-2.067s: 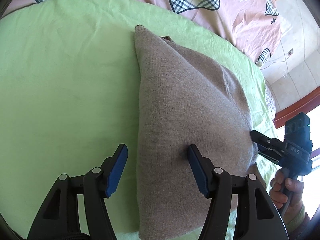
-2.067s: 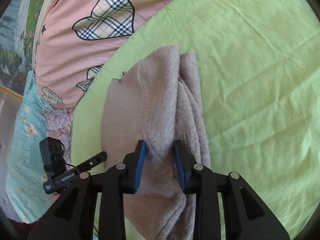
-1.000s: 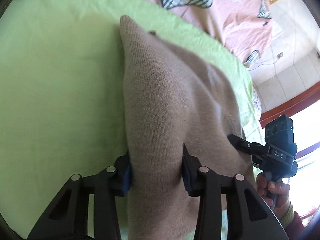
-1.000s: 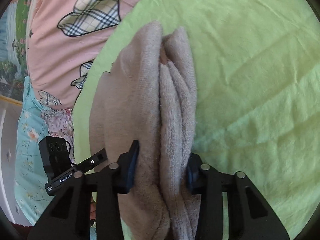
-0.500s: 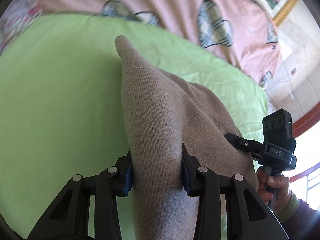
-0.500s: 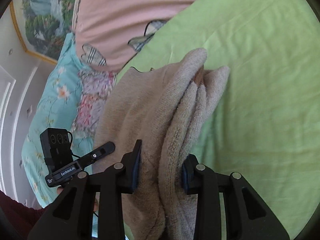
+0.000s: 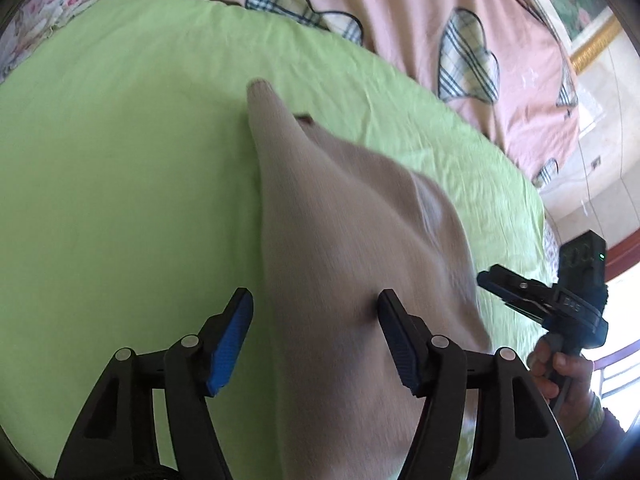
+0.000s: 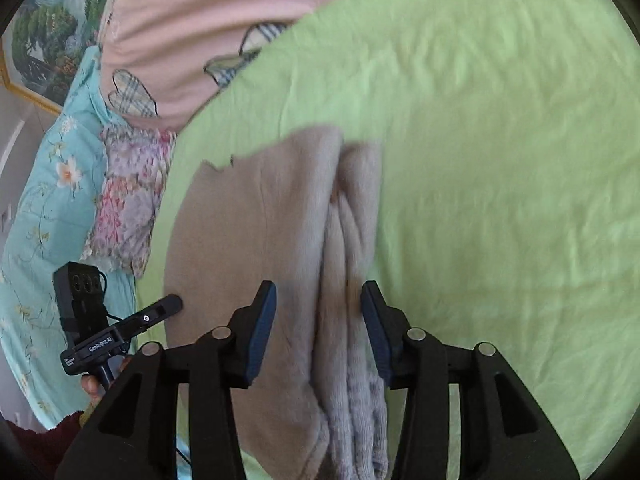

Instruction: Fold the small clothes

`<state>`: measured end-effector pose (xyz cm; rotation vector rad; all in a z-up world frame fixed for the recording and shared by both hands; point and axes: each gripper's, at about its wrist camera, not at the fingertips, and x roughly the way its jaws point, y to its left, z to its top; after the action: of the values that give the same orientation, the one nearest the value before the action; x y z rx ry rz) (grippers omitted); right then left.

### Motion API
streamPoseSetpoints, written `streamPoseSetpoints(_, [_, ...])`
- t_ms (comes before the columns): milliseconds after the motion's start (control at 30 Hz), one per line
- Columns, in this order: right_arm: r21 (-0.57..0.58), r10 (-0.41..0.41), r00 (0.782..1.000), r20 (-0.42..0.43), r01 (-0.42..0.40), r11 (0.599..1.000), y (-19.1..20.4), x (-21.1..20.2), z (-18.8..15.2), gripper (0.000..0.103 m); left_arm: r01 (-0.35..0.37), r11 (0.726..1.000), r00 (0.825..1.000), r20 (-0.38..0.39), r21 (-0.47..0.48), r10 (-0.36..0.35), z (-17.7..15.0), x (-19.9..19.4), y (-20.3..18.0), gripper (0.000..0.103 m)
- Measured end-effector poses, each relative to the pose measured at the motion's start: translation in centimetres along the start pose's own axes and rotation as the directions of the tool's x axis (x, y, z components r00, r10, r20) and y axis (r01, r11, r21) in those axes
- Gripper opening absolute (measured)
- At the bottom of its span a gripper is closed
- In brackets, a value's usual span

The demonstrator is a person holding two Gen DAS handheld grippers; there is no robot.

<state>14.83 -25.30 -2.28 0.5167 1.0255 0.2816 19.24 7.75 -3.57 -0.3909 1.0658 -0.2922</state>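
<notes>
A beige knit garment [image 7: 352, 240] lies folded lengthwise on the green sheet [image 7: 120, 160], blurred with motion. My left gripper [image 7: 316, 320] straddles its near end. The jaws are opening, the left pad stands clear of the cloth and the right one sits at its surface. In the right wrist view the garment [image 8: 260, 232] shows its stacked, thick edges on the right side. My right gripper [image 8: 318, 304] stands over those edges with its jaws opening and the cloth loose between them. Each view shows the other gripper at the garment's side: the right gripper [image 7: 496, 280], the left gripper [image 8: 164, 308].
A pink quilt with plaid hearts [image 7: 400, 20] lies beyond the green sheet [image 8: 500, 160]. Teal floral bedding [image 8: 44, 208] and a flowered pillow [image 8: 128, 208] lie at the bed's edge. Tiled floor [image 7: 592, 168] shows past the far corner. A hand [image 7: 560, 364] holds the right gripper.
Both grippers were shut on the lifted garment half a second ago. Their jaws have now spread off it, and the garment has sunk onto the sheet.
</notes>
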Motion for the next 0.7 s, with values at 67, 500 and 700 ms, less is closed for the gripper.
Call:
streamPoseSetpoints(67, [-0.003, -0.006, 1.0, -0.007, 0.006, 1.0, 0.3, 0.8, 1.6, 0.046, 0.006, 1.0, 1.0, 0.003, -0.006, -0.006, 1.6, 0.6, 0.3, 0.067])
streamPoseSetpoints(500, [-0.064, 0.001, 1.0, 0.016, 0.0, 0.998, 2.0, 3.7, 5.8, 0.008, -0.023, 1.0, 0.999, 0.036, 0.019, 0.022, 5.8, 3.7, 0.9, 0.018])
streamPoseSetpoints(700, [-0.131, 0.067, 0.99, 0.123, -0.05, 0.99, 1.9, 0.0, 5.7, 0.008, -0.109, 0.989, 0.988, 0.121, 0.1, 0.097, 6.8, 2.8, -0.5, 0.012])
